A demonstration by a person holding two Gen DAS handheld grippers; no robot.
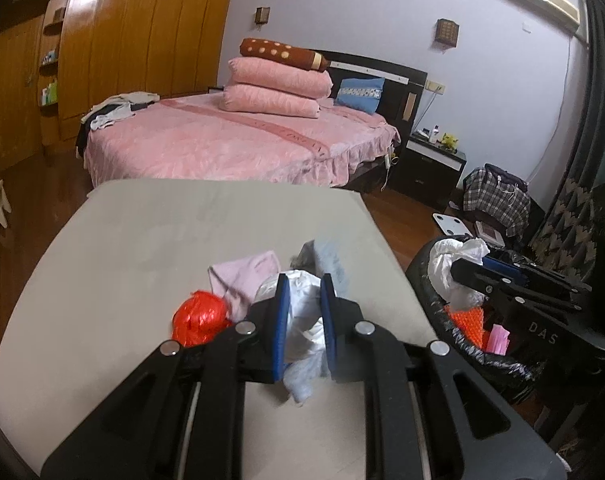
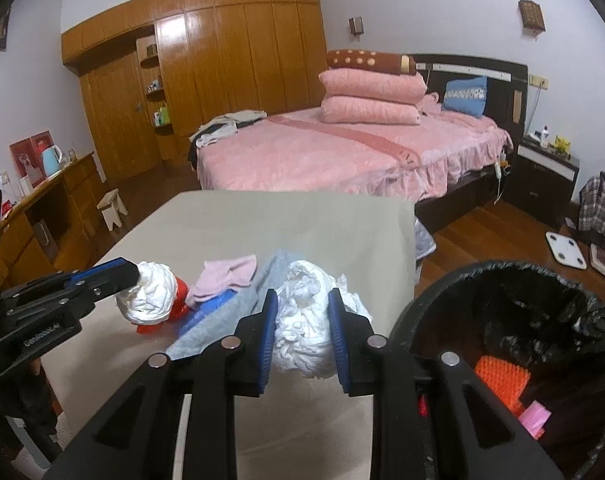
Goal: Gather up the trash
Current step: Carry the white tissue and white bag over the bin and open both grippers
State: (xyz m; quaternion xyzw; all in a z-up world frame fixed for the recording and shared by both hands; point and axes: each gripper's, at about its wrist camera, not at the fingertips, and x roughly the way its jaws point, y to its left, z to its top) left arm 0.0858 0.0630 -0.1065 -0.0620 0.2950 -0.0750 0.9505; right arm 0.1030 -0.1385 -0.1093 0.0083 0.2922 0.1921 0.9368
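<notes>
The left tongs [image 1: 305, 300] pinch a crumpled white paper wad [image 1: 302, 322] between their blue pads above the beige tabletop [image 1: 142, 240], with a shiny red foil ball [image 1: 200, 318] just to their left and a folded pink cloth [image 1: 244, 278] beyond it. The right tongs [image 2: 302, 312] clamp a second crumpled white tissue bundle [image 2: 302, 328], held over the tabletop edge. To their right stands a round black-lined trash bin [image 2: 442, 296] holding an orange mesh scrap [image 2: 500, 380] and a pink wrapper [image 2: 536, 418].
</notes>
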